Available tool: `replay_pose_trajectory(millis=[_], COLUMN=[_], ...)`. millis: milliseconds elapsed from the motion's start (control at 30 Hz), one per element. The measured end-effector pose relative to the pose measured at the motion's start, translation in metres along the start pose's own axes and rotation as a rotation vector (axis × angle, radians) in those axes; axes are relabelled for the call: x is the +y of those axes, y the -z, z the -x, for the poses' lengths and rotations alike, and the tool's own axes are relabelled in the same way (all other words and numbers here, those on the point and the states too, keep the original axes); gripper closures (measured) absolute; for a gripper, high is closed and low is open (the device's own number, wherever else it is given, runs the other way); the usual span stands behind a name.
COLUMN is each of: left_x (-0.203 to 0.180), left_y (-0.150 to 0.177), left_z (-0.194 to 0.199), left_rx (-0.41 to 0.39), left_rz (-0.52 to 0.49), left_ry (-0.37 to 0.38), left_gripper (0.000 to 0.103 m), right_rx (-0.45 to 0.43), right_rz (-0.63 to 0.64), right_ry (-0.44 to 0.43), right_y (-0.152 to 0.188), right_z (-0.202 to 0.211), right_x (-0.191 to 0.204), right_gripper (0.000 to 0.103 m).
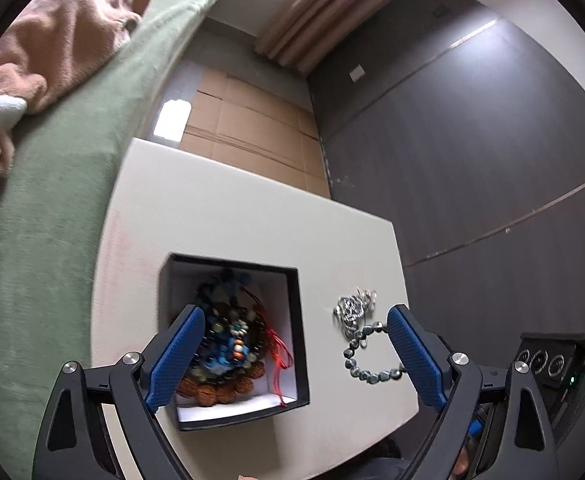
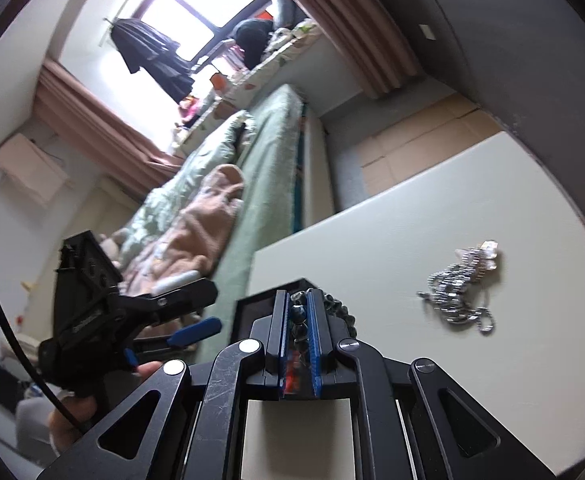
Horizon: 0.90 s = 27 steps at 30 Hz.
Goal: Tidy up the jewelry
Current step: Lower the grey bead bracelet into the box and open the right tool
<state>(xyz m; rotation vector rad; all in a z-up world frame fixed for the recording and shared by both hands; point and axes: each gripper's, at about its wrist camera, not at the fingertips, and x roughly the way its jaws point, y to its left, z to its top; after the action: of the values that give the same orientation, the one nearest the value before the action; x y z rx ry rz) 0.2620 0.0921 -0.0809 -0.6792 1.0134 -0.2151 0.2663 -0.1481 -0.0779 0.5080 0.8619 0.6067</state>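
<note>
A black box [image 1: 298,320] with a white inside stands on the white table [image 1: 232,216] and holds several bead bracelets [image 1: 228,344]. A grey bead bracelet [image 1: 366,360] and a silver chain [image 1: 352,310] lie right of the box. My left gripper [image 1: 296,344] is open above the box's right wall. In the right wrist view my right gripper [image 2: 298,300] is shut on the grey bead bracelet [image 2: 340,312], over the black box [image 2: 252,304]. The silver chain [image 2: 460,284] lies to the right. The left gripper [image 2: 196,312] shows at the left.
A bed with a green sheet [image 1: 72,200] and a pink blanket [image 1: 60,48] runs along the table's left side. Cardboard [image 1: 248,128] covers the floor beyond the table. A dark wall [image 1: 472,140] is on the right. A black device [image 1: 556,364] sits at the table's right.
</note>
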Motion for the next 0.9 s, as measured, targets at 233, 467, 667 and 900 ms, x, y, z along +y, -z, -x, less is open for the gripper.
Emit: replay_pose_trajectory(millis=[233,467,667,900], left_x=[0.02,0.031,0.038,0.034], left_y=[-0.008,-0.01,-0.013,-0.015], left_z=[0.016,0.024,0.028,0.034], left_rx=[-0.048,-0.062,-0.067,-0.078], left_rz=[0.052,0.069,0.09,0.081], left_ry=[-0.013,-0.015,-0.001,0.016], left_gripper=[0.01,0.01,0.01,0.01], right_rx=[-0.006,0.038,0.054,0.13], right_rz=[0.012,0.014,0.042,0.025], right_ry=[-0.091,-0.101,-0.072,-0.029], right_y=[0.002,0.004,0.005,0.005], right_z=[-0.013,-0.048,-0.065,-0.076], right_x=[0.019,0.028,0.036,0.034], right_gripper=[0.093,0.093,0.093,0.051])
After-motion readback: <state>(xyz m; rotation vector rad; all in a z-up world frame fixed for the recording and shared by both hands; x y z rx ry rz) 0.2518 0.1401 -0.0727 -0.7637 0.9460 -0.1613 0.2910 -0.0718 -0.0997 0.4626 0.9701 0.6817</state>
